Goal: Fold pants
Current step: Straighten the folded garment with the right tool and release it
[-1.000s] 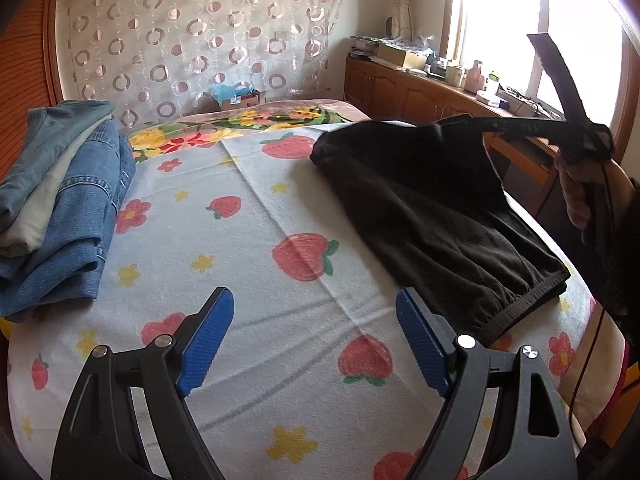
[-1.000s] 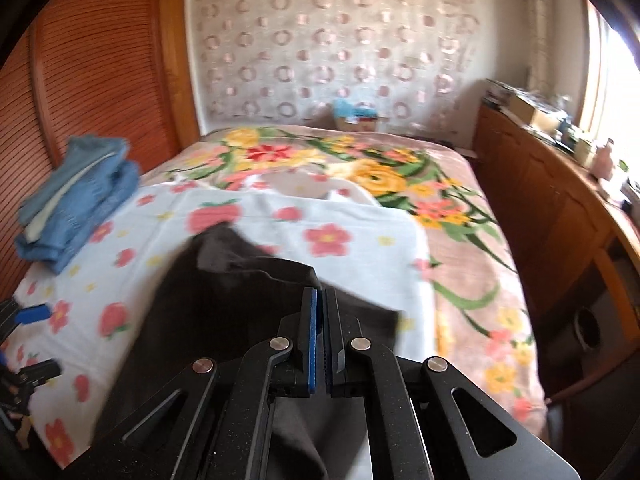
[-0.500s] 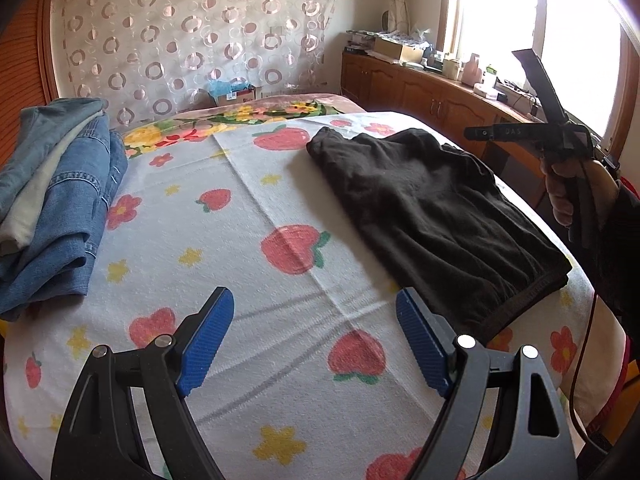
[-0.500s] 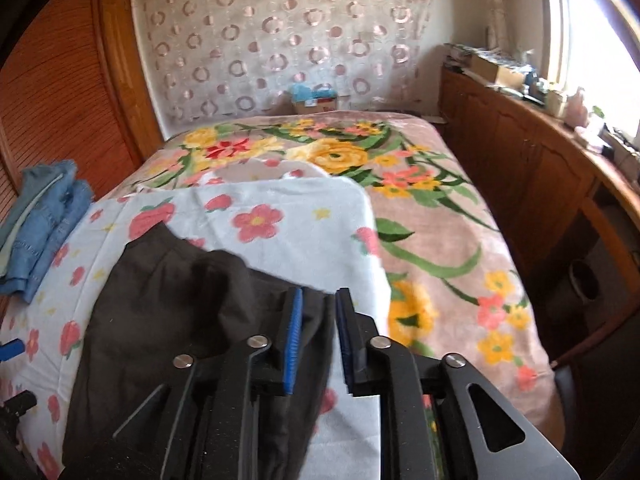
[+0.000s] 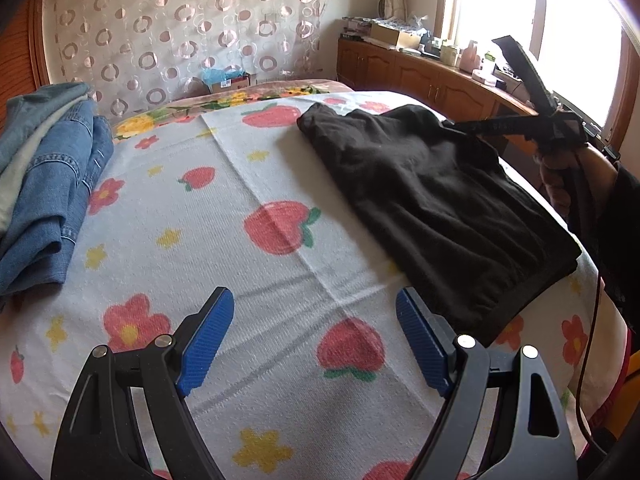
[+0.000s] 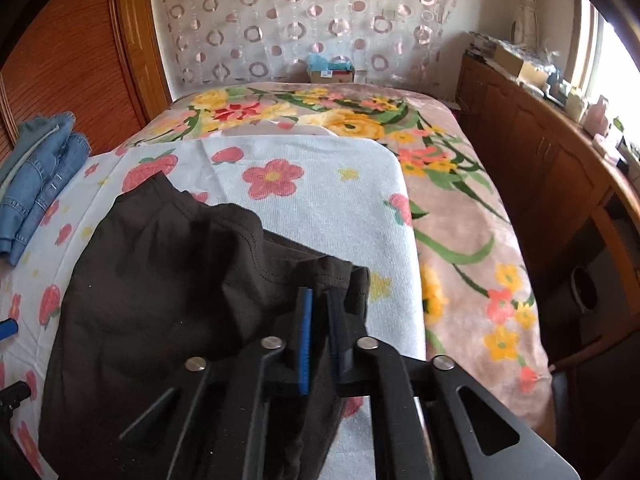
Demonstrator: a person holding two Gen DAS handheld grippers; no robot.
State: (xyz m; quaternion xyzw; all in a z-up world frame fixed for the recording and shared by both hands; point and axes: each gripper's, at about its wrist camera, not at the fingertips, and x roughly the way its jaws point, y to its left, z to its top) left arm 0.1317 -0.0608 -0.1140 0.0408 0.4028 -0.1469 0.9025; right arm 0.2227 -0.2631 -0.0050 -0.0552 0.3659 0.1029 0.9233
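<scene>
The left gripper (image 5: 314, 296) hangs with its blue-padded jaws spread wide and nothing between them, over bare strawberry-print towel (image 5: 240, 184) just short of the near waistband end of the black pants (image 5: 432, 200). The right gripper (image 6: 319, 294) has its jaws nearly together, having just been closing; their tips sit at the bunched far corner of the pants, and I cannot tell whether any cloth is pinched between them. The pants lie folded lengthwise on the right half of the towel, with a person's hand (image 5: 560, 184) on the right tool's handle beside them. A stack of folded jeans (image 5: 44, 184) rests well apart at the towel's left edge. Beyond the towel spreads a floral blanket (image 6: 460, 200), then a cardboard box (image 6: 330, 74) against a ring-patterned curtain (image 5: 180, 32), and wooden cabinets (image 6: 560, 168) along the right
</scene>
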